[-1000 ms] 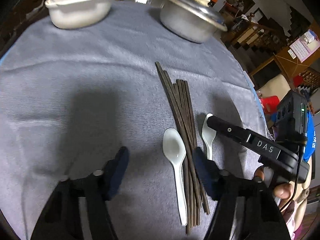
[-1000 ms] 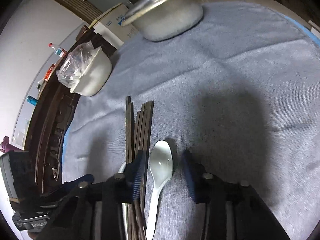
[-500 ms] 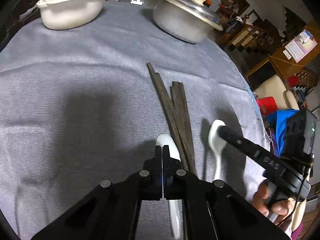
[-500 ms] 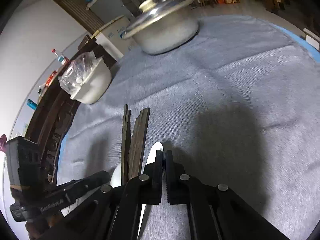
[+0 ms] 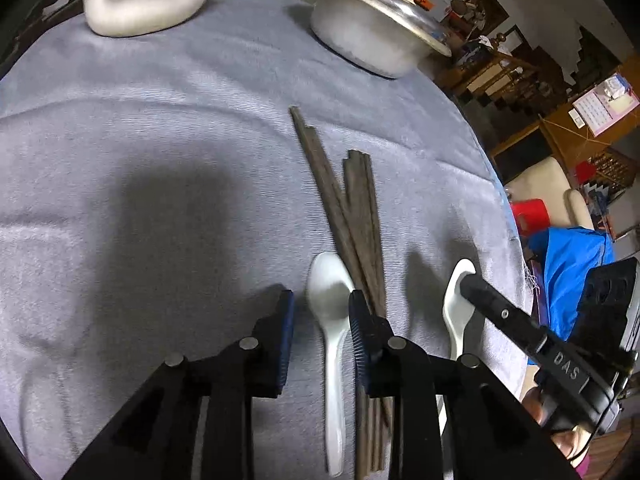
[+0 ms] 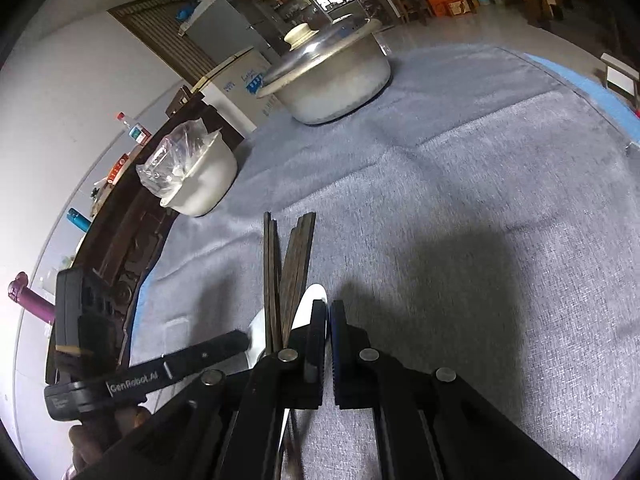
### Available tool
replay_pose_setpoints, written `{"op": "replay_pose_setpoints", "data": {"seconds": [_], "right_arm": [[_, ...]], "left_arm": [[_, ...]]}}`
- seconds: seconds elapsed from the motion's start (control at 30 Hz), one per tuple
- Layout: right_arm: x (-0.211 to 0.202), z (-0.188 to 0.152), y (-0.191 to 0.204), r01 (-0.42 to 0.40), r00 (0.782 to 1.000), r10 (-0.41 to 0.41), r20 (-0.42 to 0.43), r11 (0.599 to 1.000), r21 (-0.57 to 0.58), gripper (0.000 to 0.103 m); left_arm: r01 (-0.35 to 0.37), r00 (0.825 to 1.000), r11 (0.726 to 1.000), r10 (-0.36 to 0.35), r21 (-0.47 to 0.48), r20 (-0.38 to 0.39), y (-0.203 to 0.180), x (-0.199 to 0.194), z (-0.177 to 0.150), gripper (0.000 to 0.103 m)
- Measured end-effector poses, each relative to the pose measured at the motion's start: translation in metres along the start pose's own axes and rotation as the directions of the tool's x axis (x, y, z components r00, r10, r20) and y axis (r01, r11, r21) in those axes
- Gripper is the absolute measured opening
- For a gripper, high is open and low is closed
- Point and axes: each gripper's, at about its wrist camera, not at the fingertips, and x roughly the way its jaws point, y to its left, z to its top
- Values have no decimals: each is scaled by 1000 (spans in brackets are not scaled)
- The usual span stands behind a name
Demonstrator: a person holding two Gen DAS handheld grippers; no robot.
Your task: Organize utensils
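Note:
A bundle of dark chopsticks (image 5: 354, 208) (image 6: 292, 268) lies on the grey cloth (image 5: 160, 140). Left of its near end lies a white spoon (image 5: 328, 300), its bowl between the fingers of my left gripper (image 5: 322, 320). The jaws are opening and the pads do not press on the spoon. A second white spoon (image 5: 454, 308) (image 6: 310, 306) lies right of the chopsticks. My right gripper (image 6: 328, 314) (image 5: 470, 284) is shut, its tip over that spoon's bowl, with nothing seen between the pads. In the right wrist view, the left gripper (image 6: 238, 340) crosses the first spoon (image 6: 258, 332).
A lidded metal pot (image 5: 376, 28) (image 6: 332, 80) and a white pot with a plastic bag (image 5: 144, 4) (image 6: 200, 176) stand at the far side. The table's edge (image 5: 500, 184) curves close on the right in the left wrist view. A hand (image 6: 108, 432) holds the left gripper.
The left gripper went from wide open to shut, then opened partway around the spoon. The right gripper shut. The right-hand spoon now lies farther from the chopsticks, which are bunched tighter.

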Motion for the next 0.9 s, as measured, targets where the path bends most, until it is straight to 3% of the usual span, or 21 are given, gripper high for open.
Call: {"op": "replay_pose_setpoints", "data": {"seconds": [0.23, 0.43, 0.5, 0.53, 0.63, 0.73, 0.9], "right_arm": [[-5, -1, -10, -6, 1000, 6, 4, 1000, 12, 3], [-4, -6, -25, -7, 1000, 7, -4, 998, 59, 3], [-6, -6, -27, -9, 1000, 9, -5, 998, 61, 3], [-8, -7, -28, -9, 1000, 9, -3, 998, 61, 3], [-13, -6, -30, -8, 1000, 7, 5, 998, 67, 3], [-17, -6, -30, -4, 1000, 3, 9, 998, 70, 3], [-27, -8, -21, 0, 1000, -1, 29, 999, 50, 3]], "left_arm": [[39, 999, 999, -39, 14, 13, -16, 4, 2, 31], [7, 1000, 996, -9, 94, 12, -38, 15, 2, 38], [23, 1000, 997, -24, 79, 9, -33, 20, 0, 35], [19, 1000, 997, -21, 79, 20, -32, 21, -1, 24], [54, 998, 997, -55, 58, 14, -26, 25, -1, 17], [56, 998, 996, -58, 64, 32, -25, 20, -2, 0], [46, 997, 997, -49, 67, 52, -18, 6, -6, 0]]}}
